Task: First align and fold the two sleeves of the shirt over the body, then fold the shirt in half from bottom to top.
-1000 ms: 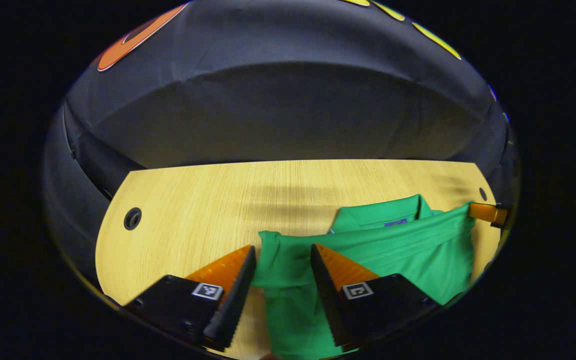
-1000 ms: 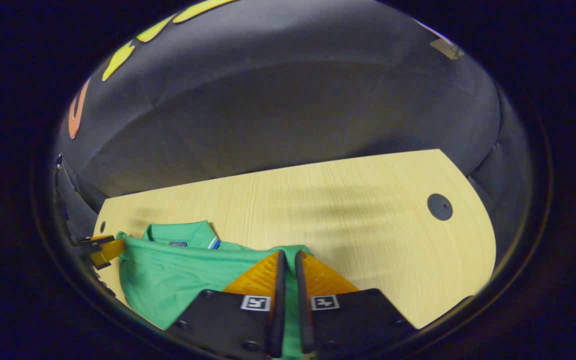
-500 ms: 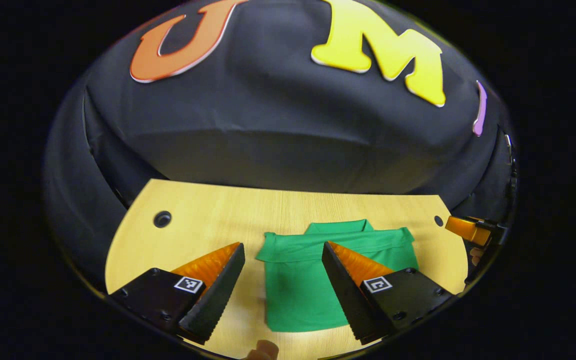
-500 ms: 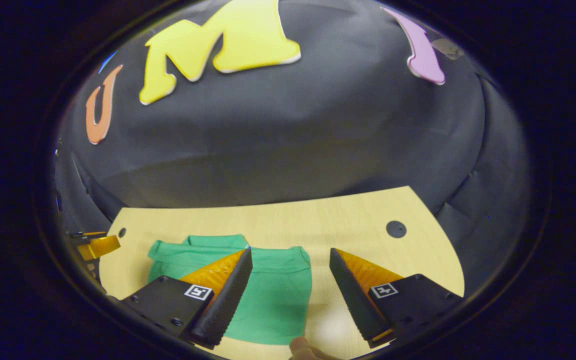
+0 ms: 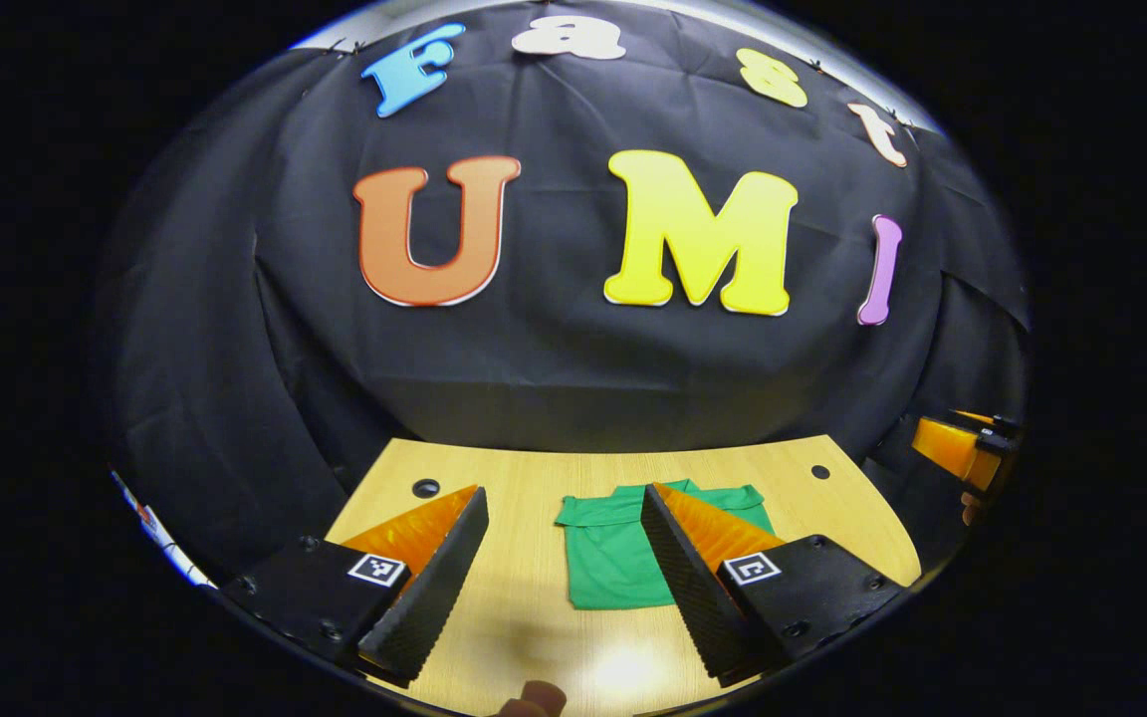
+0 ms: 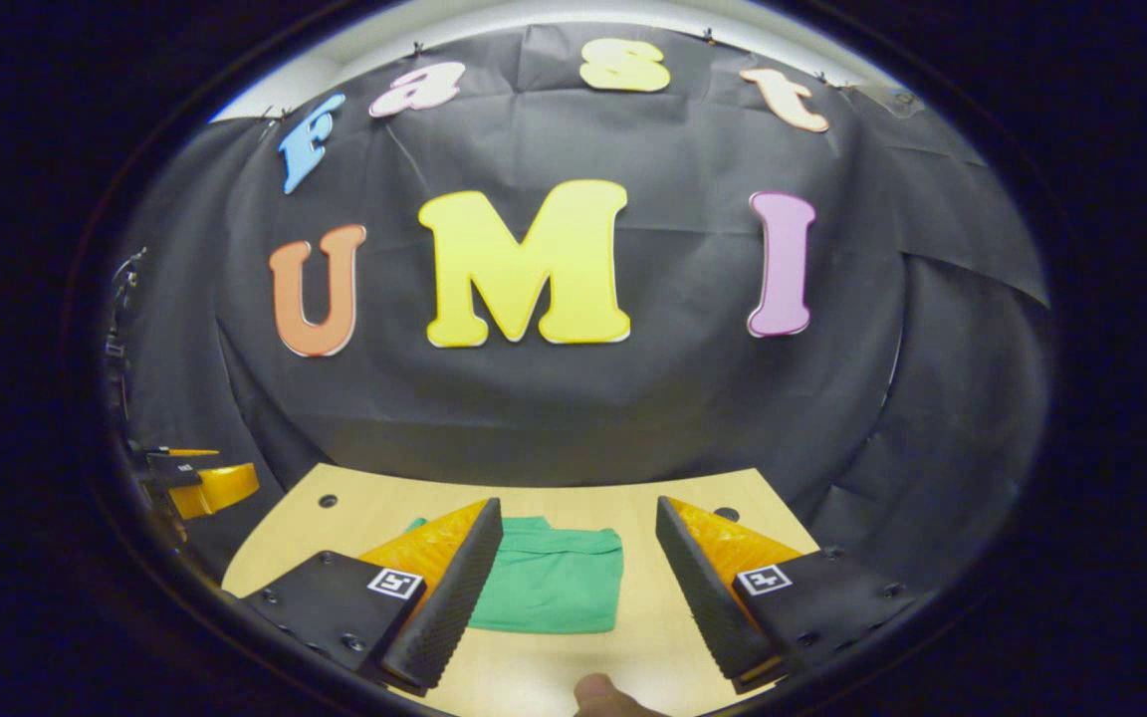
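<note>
A: Where is the shirt?

B: It lies flat on the wooden table, folded into a compact green rectangle. In the left gripper view it sits between the two fingers and a little to the right, its right part hidden behind the right-hand finger. The collar end points to the far side, toward the black cloth wall.

A: And from the other side?

B: In the right gripper view the shirt shows in the gap between the fingers, toward the left, its left edge behind the left-hand finger. The near edge of the fold looks straight, and bare table lies to its right.

A: What about the left gripper?

B: Its jaws stand wide apart with nothing between them. It is held above the table, clear of the shirt.

A: The right gripper?

B: Also spread wide and holding nothing, up off the cloth. It also appears at the far right edge of the left gripper view, off beyond the table's right end. Likewise the left gripper appears at the left edge of the right gripper view.

A: Anything else?

B: A fingertip peeks in at the bottom edge of the left gripper view, and another fingertip at the bottom of the right gripper view. Small round holes sit near the table's far corners.
</note>
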`<act>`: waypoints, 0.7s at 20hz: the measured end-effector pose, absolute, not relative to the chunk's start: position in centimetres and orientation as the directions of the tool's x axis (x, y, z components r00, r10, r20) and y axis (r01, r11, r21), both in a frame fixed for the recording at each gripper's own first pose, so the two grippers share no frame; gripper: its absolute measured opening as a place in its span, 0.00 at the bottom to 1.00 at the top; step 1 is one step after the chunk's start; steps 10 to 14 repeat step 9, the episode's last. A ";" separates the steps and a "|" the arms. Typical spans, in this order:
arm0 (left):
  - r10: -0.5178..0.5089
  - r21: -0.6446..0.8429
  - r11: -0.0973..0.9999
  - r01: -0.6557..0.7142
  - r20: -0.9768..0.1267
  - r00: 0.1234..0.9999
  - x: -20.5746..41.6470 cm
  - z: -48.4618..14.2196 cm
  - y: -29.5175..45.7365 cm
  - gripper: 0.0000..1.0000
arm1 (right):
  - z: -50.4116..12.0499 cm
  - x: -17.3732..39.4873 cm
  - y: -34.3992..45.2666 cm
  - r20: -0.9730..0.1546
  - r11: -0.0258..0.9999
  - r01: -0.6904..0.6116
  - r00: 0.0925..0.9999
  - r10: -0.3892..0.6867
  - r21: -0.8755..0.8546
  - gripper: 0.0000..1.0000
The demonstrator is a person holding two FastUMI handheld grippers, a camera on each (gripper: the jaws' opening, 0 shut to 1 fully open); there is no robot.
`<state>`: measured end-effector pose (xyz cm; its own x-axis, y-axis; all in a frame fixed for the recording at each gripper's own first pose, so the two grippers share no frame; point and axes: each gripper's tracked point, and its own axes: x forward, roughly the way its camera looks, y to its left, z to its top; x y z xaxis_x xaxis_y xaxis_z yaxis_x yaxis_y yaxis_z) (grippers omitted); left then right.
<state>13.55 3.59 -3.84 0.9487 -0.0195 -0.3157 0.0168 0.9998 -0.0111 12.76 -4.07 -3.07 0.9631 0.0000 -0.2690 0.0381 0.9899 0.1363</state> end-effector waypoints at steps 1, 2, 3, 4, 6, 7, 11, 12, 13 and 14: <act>-0.003 0.002 1.000 0.004 -0.287 0.958 12.1 -3.0 3.9 0.99 | -1.5 11.2 -3.8 -0.233 0.991 0.022 0.972 0.010 0.133 0.94; 0.009 0.003 1.000 -0.009 -0.261 0.965 10.9 -2.2 4.0 0.99 | -0.1 9.9 -4.0 -0.199 0.993 0.013 0.980 0.011 0.117 0.94; 0.009 -0.004 1.000 -0.011 -0.244 0.970 9.6 -1.7 4.0 0.99 | 1.0 8.7 -4.4 -0.167 0.995 0.010 0.986 0.006 0.099 0.94; 0.008 -0.012 1.000 -0.011 -0.228 0.974 8.5 -1.4 3.7 0.99 | 2.0 7.7 -4.7 -0.138 0.996 0.015 0.990 -0.003 0.088 0.98; 0.013 -0.018 1.000 -0.018 -0.216 0.976 6.5 -0.9 3.8 0.99 | 3.3 5.7 -5.0 -0.100 0.997 0.032 0.995 -0.024 0.072 0.95; 0.012 -0.019 1.000 -0.017 -0.212 0.977 5.4 -0.9 3.6 0.99 | 3.6 4.6 -5.2 -0.087 0.997 0.049 0.995 -0.043 0.066 0.96; 0.004 -0.021 1.000 -0.008 -0.213 0.977 3.8 -1.0 2.8 0.99 | 3.4 2.9 -4.8 -0.075 0.997 0.057 0.996 -0.052 0.057 0.98; 0.004 -0.021 1.000 -0.008 -0.213 0.977 3.8 -1.0 2.8 0.99 | 3.4 2.9 -4.8 -0.075 0.997 0.057 0.996 -0.052 0.057 0.98; 0.004 -0.021 1.000 -0.008 -0.213 0.977 3.8 -1.0 2.8 0.99 | 3.4 2.9 -4.8 -0.075 0.997 0.057 0.996 -0.052 0.057 0.98; 0.004 -0.021 1.000 -0.008 -0.213 0.977 3.8 -1.0 2.8 0.99 | 3.4 2.9 -4.8 -0.075 0.997 0.057 0.996 -0.052 0.057 0.98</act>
